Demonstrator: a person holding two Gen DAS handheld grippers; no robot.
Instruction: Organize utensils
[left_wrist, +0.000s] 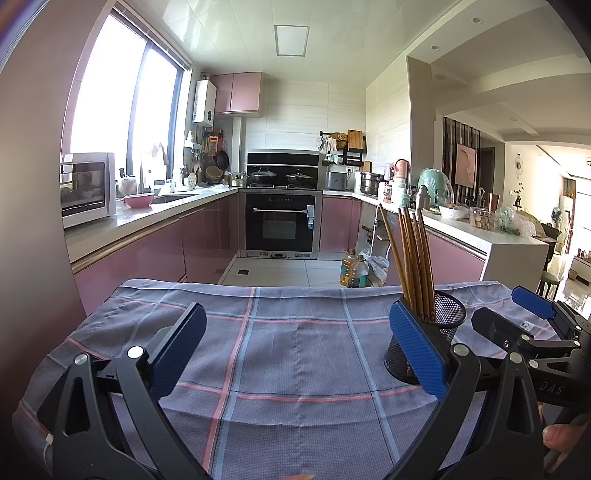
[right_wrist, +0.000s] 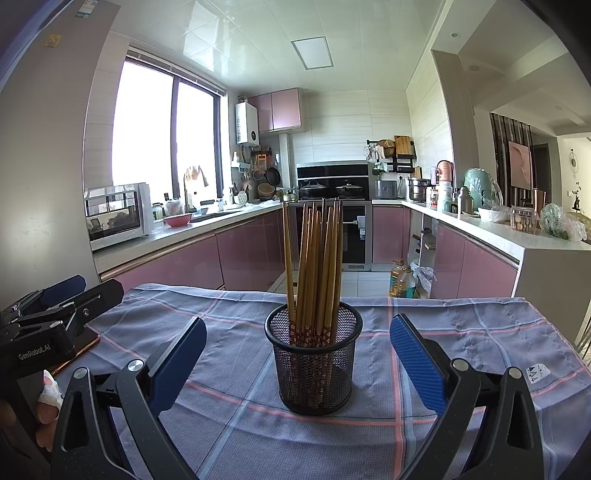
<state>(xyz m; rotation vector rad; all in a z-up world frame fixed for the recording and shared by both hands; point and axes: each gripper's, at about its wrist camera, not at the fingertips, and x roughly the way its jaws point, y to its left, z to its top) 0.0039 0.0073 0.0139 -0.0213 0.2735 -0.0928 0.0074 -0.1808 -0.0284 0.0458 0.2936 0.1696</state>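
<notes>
A black mesh cup (right_wrist: 314, 354) holds a bundle of wooden chopsticks (right_wrist: 316, 266), upright on the checked cloth (right_wrist: 461, 332). We hold our right gripper (right_wrist: 297, 365) wide open just before the cup, our left gripper (left_wrist: 295, 354) open beside it. The sorting looks finished; next, we judge, comes backing away.

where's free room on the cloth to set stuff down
Bare cloth lies left of the holder, between it and the left gripper, and along the far edge. Crowded spot: the holder, packed with chopsticks, with the right gripper straddling it.
</notes>
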